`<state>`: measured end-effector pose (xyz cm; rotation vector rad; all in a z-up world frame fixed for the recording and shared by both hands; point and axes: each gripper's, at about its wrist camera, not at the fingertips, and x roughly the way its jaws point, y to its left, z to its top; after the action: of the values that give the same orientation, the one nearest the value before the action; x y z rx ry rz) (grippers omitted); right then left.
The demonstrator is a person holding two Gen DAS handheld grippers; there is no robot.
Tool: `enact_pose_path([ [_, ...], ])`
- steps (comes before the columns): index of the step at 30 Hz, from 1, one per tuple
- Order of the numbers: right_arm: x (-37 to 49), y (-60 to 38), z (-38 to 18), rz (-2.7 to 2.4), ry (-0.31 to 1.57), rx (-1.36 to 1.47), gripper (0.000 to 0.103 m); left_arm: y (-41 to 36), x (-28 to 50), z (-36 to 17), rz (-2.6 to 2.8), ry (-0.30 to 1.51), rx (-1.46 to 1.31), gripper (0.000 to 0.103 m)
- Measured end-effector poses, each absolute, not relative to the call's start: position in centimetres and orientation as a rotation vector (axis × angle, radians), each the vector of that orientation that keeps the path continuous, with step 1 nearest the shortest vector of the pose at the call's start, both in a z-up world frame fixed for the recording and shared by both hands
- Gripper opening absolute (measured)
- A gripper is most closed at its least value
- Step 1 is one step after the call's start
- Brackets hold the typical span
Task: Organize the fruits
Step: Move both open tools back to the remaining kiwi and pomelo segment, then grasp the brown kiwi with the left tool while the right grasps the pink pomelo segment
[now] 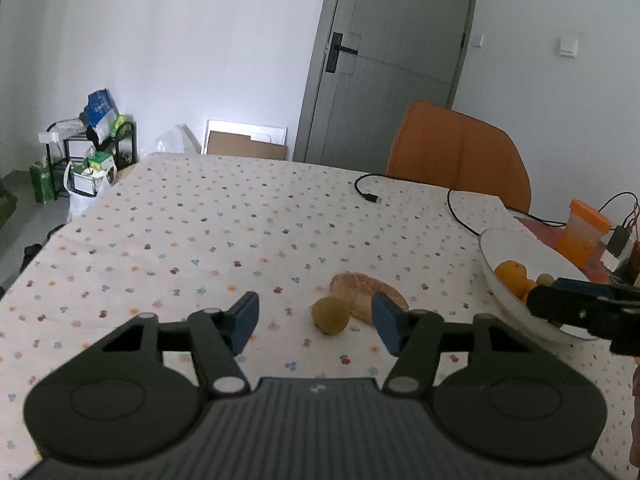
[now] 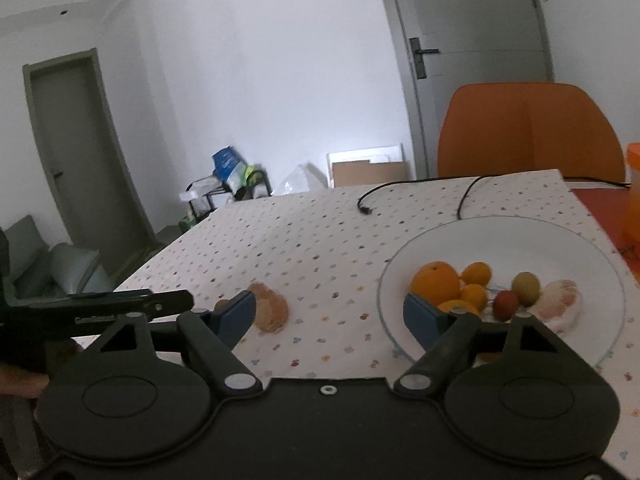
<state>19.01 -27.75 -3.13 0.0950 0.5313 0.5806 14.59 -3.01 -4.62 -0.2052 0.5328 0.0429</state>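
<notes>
A small green-yellow fruit (image 1: 330,315) lies on the dotted tablecloth beside a peeled citrus piece (image 1: 362,294). My left gripper (image 1: 316,322) is open and empty, low over the cloth, with the green fruit between its fingers' line. A white plate (image 2: 560,236) holds an orange (image 2: 436,283), small oranges, a green-yellow fruit (image 2: 526,288), a red fruit (image 2: 505,305) and a peeled citrus piece (image 2: 560,308). My right gripper (image 2: 330,314) is open and empty at the plate's left rim. The loose citrus piece (image 2: 270,309) also shows in the right wrist view.
A black cable (image 1: 370,192) lies on the table's far side. An orange chair (image 1: 460,152) stands behind the table. An orange cup (image 1: 584,232) and small electronics sit at the far right. The right gripper's body (image 1: 580,308) reaches over the plate (image 1: 520,248).
</notes>
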Motion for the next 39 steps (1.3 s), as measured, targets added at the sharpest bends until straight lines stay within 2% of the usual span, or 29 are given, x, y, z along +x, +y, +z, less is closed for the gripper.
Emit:
enact_pose_path([
  [8, 20.4, -25.9, -3.4, 0.615, 0.561, 0.024, 0.07, -2.8, 16.0, -5.6, 0.016, 0.553, -0.235, 0.046],
  [13, 21.0, -25.3, -3.7, 0.623, 0.575, 0.009, 0.064, -2.9, 17.0, -6.3, -0.004, 0.567, -0.247, 0.045],
  [16, 21.3, -24.8, -3.7, 0.626, 0.581, -0.006, 0.063, -3.0, 17.6, -6.7, -0.016, 0.581, -0.255, 0.038],
  [19, 21.6, -24.4, -3.7, 0.634, 0.584, -0.013, 0.062, -3.0, 18.0, -7.1, -0.026, 0.598, -0.257, 0.024],
  [39, 23.1, -20.0, -4.7, 0.699, 0.62, -0.084, 0.061, 0.6, 16.0, -6.3, 0.047, 0.571, -0.284, 0.024],
])
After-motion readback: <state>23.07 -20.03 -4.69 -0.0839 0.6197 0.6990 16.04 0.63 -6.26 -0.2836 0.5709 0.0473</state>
